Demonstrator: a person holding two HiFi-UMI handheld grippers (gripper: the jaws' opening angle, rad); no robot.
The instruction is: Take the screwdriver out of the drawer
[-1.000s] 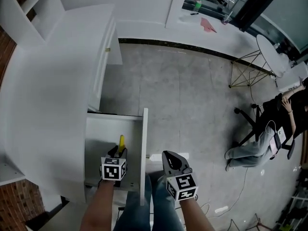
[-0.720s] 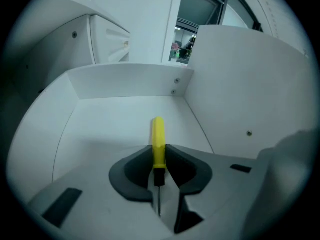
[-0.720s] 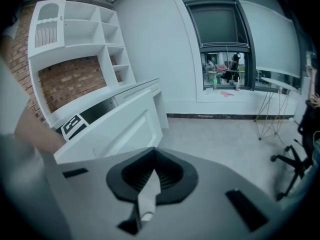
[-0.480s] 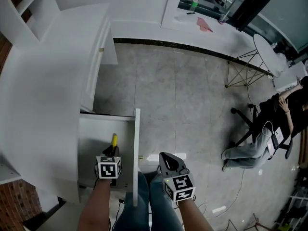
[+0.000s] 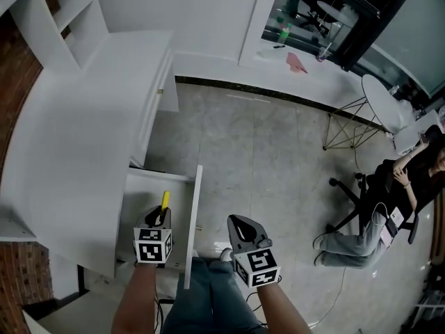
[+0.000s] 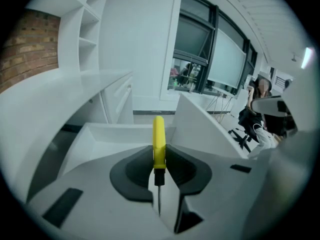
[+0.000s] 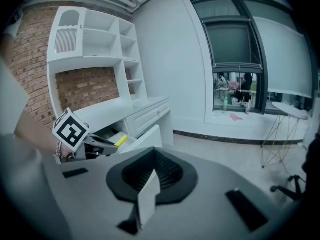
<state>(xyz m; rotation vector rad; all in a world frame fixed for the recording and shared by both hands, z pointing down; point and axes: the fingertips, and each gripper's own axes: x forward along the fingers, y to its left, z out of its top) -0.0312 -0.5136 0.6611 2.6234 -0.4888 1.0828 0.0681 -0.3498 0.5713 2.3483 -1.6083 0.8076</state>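
A screwdriver (image 6: 158, 144) with a yellow handle is clamped between the jaws of my left gripper (image 6: 159, 160), its thin metal shaft pointing back toward the camera. In the head view the yellow handle of the screwdriver (image 5: 165, 200) sticks forward from the left gripper (image 5: 159, 217), above the open white drawer (image 5: 142, 193). The drawer's front panel (image 5: 193, 221) stands between the two grippers. My right gripper (image 5: 243, 228) hangs to the right of it over the floor, shut and empty. From the right gripper view (image 7: 149, 186) the screwdriver (image 7: 121, 140) shows at the left.
The white desk (image 5: 76, 131) with shelves (image 5: 66, 12) runs along the left. A person (image 5: 379, 207) sits on an office chair at the far right. A wire-legged table (image 5: 379, 96) stands near the window sill (image 5: 299, 65). Grey floor lies ahead.
The left gripper has risen with the screwdriver, lifting it off the drawer's bottom. The right gripper has risen too, staying shut.
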